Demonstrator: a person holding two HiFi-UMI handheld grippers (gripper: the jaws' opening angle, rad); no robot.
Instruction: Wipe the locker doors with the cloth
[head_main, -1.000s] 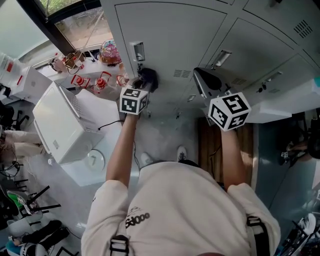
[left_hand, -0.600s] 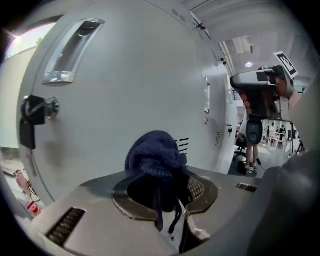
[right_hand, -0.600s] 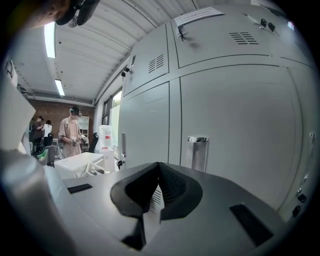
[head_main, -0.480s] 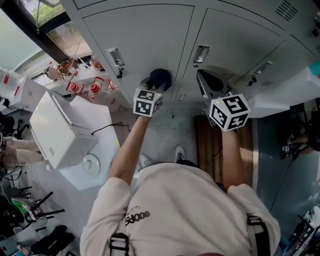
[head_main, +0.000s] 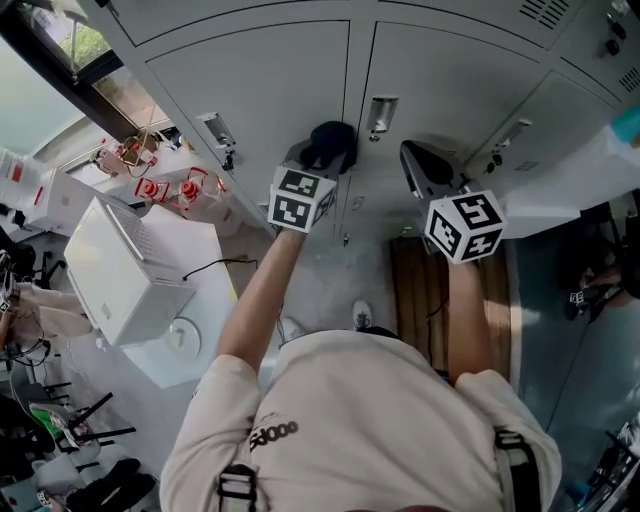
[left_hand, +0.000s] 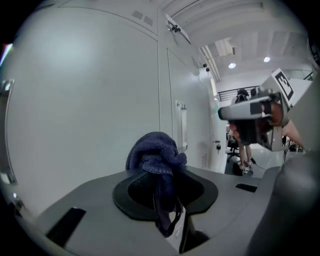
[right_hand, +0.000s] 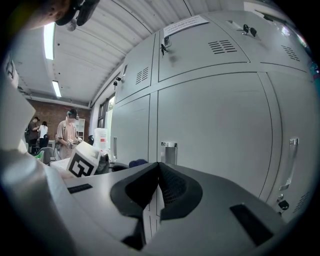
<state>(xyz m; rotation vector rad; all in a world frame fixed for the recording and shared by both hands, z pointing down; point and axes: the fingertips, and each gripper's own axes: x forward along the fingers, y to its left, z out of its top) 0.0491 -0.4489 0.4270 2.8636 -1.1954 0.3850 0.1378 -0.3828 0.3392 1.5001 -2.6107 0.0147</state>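
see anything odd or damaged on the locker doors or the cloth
Nothing stands out. The locker doors in front look shut, flush and unmarked. The cloth is bunched in the left tongs, as wiping needs, and the right tongs are shut and empty.

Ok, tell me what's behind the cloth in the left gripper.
Behind the cloth is a grey locker door, near its edge. The patch of door that the cloth covers is hidden, so whether they touch cannot be told.
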